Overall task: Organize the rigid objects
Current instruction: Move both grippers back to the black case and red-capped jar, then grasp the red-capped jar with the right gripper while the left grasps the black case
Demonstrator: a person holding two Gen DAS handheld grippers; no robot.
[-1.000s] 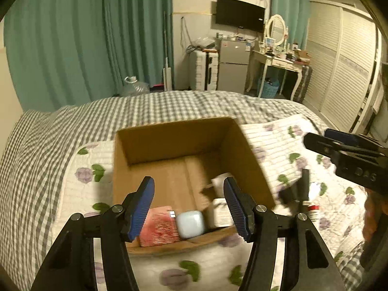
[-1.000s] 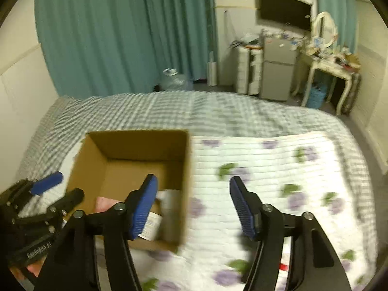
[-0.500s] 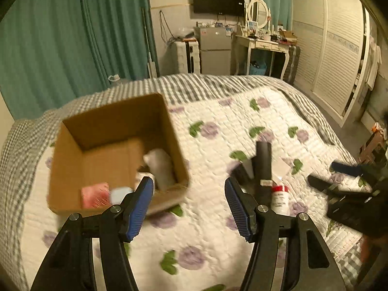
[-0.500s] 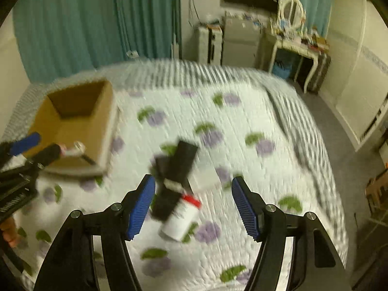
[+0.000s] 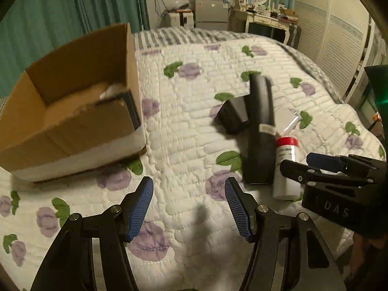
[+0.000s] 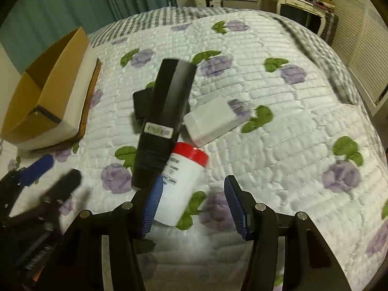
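A pile of objects lies on the floral quilt: a long black box, a smaller black box under it, a white box and a white bottle with a red cap. The pile also shows in the left wrist view, with the long black box and the bottle. My right gripper is open, its jaws either side of the bottle's base. My left gripper is open and empty over bare quilt. An open cardboard box stands to the left, with a white item inside.
The bed's quilt slopes away to the right and far side. Teal curtains, a fridge and a dressing table stand beyond the bed. The cardboard box also shows at the left of the right wrist view.
Both grippers have swung away from the cardboard box to the right and moved down towards the pile. The right gripper now straddles the bottle. Both stay open.
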